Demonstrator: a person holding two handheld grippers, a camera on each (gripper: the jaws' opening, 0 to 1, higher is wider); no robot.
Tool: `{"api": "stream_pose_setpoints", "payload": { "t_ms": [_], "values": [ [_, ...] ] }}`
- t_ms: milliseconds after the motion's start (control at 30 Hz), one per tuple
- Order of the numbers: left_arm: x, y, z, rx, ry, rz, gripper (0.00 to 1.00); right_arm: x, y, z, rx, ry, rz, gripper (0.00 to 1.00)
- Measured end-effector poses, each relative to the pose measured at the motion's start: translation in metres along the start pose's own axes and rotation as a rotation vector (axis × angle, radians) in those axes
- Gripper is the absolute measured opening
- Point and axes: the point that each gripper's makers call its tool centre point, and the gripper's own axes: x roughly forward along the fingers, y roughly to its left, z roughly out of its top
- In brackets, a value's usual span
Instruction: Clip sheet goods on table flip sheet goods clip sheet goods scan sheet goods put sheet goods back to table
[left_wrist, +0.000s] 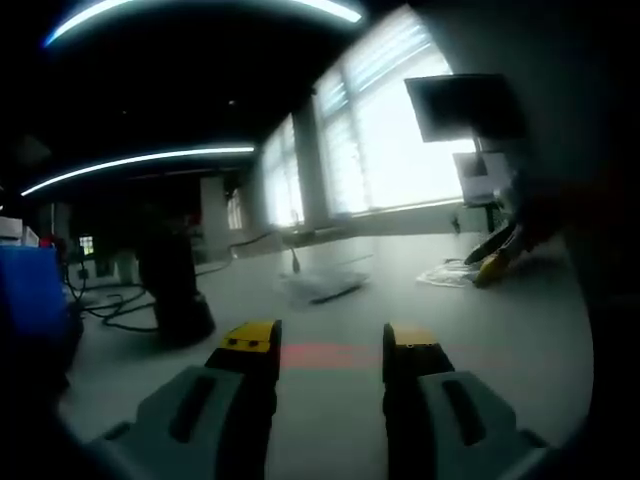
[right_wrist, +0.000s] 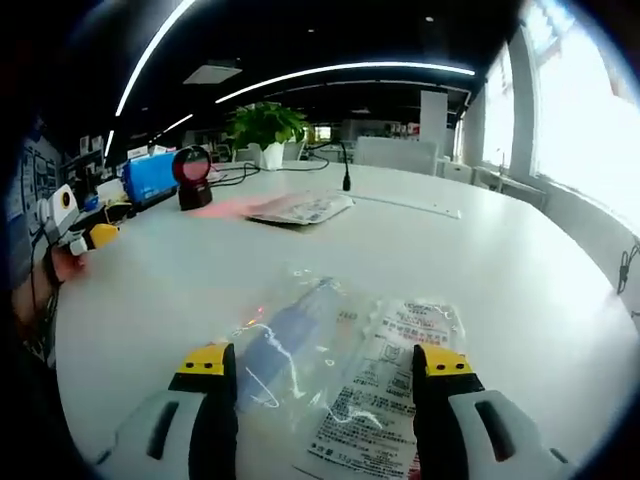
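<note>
A clear plastic packet with a blue item and a printed white sheet lies flat on the white table, right in front of my right gripper. That gripper is open, its yellow-tipped jaws standing on either side of the packet's near end. A second flat packet lies farther off by the scanner, whose round face glows red. My left gripper is open and holds nothing, low over bare table, pointed at that second packet and the dark scanner. A red glow falls on the table between its jaws.
A blue box and cables sit behind the scanner, with a potted plant beyond. The left gripper, held by a hand, shows at the table's left edge. The right gripper shows near the windows. A monitor stands there.
</note>
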Motion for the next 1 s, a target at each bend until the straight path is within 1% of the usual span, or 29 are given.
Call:
{"api": "stream_pose_setpoints", "payload": {
  "t_ms": [67, 100, 233, 267, 300, 333, 367, 433, 533, 667, 800, 867, 967, 1000],
  "values": [
    [0.0, -0.001, -0.001, 0.005, 0.005, -0.003, 0.33, 0.0, -0.001, 0.001, -0.001, -0.009, 0.0, 0.66],
    [0.001, -0.002, -0.001, 0.007, 0.006, -0.005, 0.33, 0.001, -0.006, -0.001, -0.001, -0.014, 0.0, 0.66],
    [0.001, -0.001, -0.001, 0.004, 0.005, -0.003, 0.33, 0.002, -0.006, 0.001, -0.01, -0.015, 0.004, 0.67],
    [0.0, 0.0, -0.001, 0.003, 0.003, -0.002, 0.33, 0.002, -0.006, 0.001, -0.029, -0.008, 0.016, 0.65],
    [0.0, 0.0, 0.0, 0.001, 0.003, -0.002, 0.33, 0.001, 0.002, 0.003, -0.044, -0.019, 0.058, 0.64],
    [0.0, 0.0, -0.001, 0.001, 0.003, -0.002, 0.33, 0.002, 0.005, 0.006, -0.033, -0.039, 0.068, 0.66],
    [0.0, 0.0, -0.001, 0.002, 0.003, -0.002, 0.33, 0.002, 0.006, 0.01, -0.027, -0.066, 0.068, 0.67],
    [0.0, 0.0, -0.001, 0.005, 0.005, -0.002, 0.33, 0.001, -0.001, 0.02, -0.024, -0.108, 0.044, 0.65],
    [0.0, 0.0, -0.001, 0.002, 0.007, 0.001, 0.33, -0.005, -0.007, 0.031, -0.029, -0.128, 0.036, 0.64],
    [0.0, -0.001, -0.001, 0.005, 0.006, -0.003, 0.33, -0.011, -0.019, 0.039, -0.038, -0.123, 0.032, 0.63],
    [0.0, 0.0, 0.0, 0.001, 0.002, -0.002, 0.33, -0.014, -0.041, 0.043, -0.071, -0.102, -0.003, 0.56],
    [0.0, 0.0, 0.0, 0.004, 0.003, -0.001, 0.33, -0.014, -0.05, 0.044, -0.09, -0.079, -0.019, 0.52],
    [0.0, 0.0, -0.002, 0.009, 0.009, -0.004, 0.33, -0.01, -0.062, 0.045, -0.11, -0.06, -0.039, 0.49],
    [0.0, -0.001, -0.002, 0.01, 0.009, -0.004, 0.33, -0.007, -0.066, 0.044, -0.112, -0.045, -0.039, 0.47]
  ]
}}
